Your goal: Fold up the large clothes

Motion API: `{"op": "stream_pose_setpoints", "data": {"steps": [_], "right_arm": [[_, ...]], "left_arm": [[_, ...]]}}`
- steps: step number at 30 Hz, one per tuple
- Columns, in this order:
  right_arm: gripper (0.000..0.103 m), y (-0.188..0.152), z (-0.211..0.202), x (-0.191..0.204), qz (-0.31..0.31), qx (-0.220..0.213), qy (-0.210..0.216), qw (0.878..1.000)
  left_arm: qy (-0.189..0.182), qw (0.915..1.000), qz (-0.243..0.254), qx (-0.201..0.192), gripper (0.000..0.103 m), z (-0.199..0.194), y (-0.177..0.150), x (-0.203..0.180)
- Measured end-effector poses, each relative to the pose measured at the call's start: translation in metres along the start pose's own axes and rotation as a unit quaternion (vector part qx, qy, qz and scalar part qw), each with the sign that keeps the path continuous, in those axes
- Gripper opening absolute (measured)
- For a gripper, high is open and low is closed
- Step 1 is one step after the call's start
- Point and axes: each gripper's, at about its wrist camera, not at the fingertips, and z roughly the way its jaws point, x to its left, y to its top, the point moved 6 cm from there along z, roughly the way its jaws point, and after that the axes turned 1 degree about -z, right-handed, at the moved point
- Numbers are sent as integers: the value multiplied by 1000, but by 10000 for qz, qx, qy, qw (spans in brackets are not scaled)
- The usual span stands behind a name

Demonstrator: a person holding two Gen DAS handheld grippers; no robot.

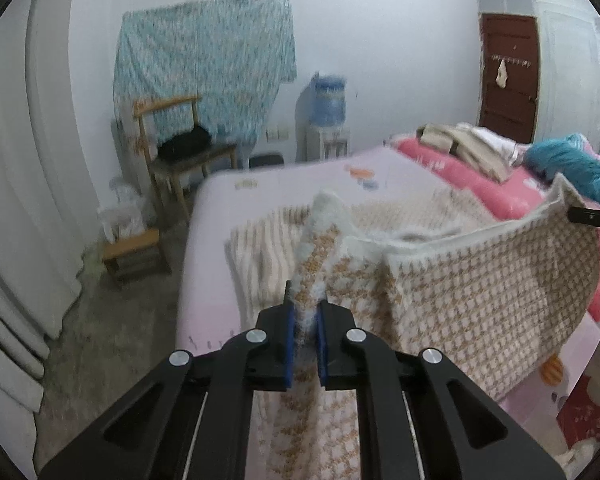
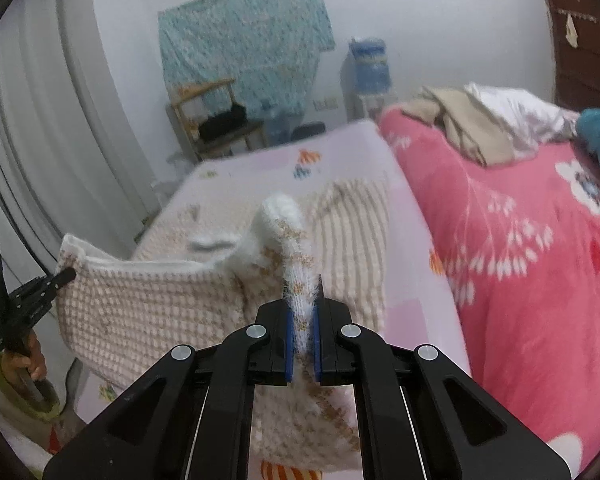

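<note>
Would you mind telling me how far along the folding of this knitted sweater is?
Done: both grippers are shut on the sweater, left gripper and right gripper each pinching an edge. In hand: that edge hangs lifted above the bed. Left: no fold is laid yet, and other clothes wait unfolded on the pink blanket.

Sweater [image 1: 460, 280] hem below frame edge

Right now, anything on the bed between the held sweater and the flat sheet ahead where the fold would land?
Nothing visible. Left gripper and right gripper both clamp the knit sweater; the pale sheet beyond is bare. The clothes pile sits aside on the pink blanket.
</note>
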Motion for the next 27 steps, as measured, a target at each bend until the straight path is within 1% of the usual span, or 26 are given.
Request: {"op": "stream_pose_setpoints", "data": {"steps": [3, 7, 9, 11, 13, 14, 15, 16, 17, 18, 20, 21, 22, 23, 24, 25, 26, 27], "right_arm": [[5, 30, 1, 3, -191, -280, 33, 9994], [5, 77, 19, -1, -431, -591, -1, 9973], [5, 103, 37, -10, -410, -665, 9, 9969], [5, 123, 59, -20, -317, -624, 49, 9975], [5, 139, 95, -33, -134, -441, 139, 9988], [5, 142, 115, -38, -169, -300, 67, 9994], [5, 143, 142, -44, -207, -97, -49, 9997], [5, 141, 157, -48, -199, 44, -85, 9998], [5, 136, 185, -54, -224, 314, -149, 9991], [5, 132, 199, -58, -252, 458, -184, 9985], [6, 119, 232, -66, -279, 819, -249, 9959], [7, 112, 249, -72, -298, 1012, -278, 9940], [9, 107, 257, -75, -279, 1113, -275, 9930], [12, 102, 265, -82, -176, 1212, -254, 9922], [23, 99, 268, -87, -63, 1243, -218, 9920], [37, 98, 270, -93, 76, 1241, -183, 9921], [41, 97, 270, -100, 245, 1235, -131, 9920], [42, 96, 270, -109, 532, 1239, 59, 9909]], "left_arm": [[-47, 9997, 91, -241, 8, 2, 31, 4], [-153, 9987, 139, -473, 8, 24, 82, 18], [-147, 9986, 127, -500, 8, 50, 107, 25], [-140, 9990, 108, -414, 8, 80, 124, 29], [-181, 9997, 47, -131, 8, 124, 135, 33], [-188, 9998, 19, -17, 8, 141, 136, 31], [-220, 9996, -30, 193, 8, 164, 134, 33], [-249, 9984, -100, 501, 8, 191, 129, 34], [-250, 9973, -163, 665, 8, 204, 125, 36], [-279, 9944, -335, 958, 9, 228, 116, 42], [-327, 9891, -584, 1313, 9, 254, 103, 50], [-386, 9846, -755, 1528, 9, 268, 94, 56], [-461, 9793, -939, 1731, 10, 280, 87, 62], [-489, 9759, -1050, 1848, 11, 283, 79, 66], [-555, 9717, -1178, 1969, 13, 288, 73, 69], [-596, 9697, -1256, 2008, 16, 291, 70, 73], [-611, 9687, -1319, 2014, 17, 289, 66, 71], [-667, 9666, -1465, 1992, 18, 288, 64, 75]]}}
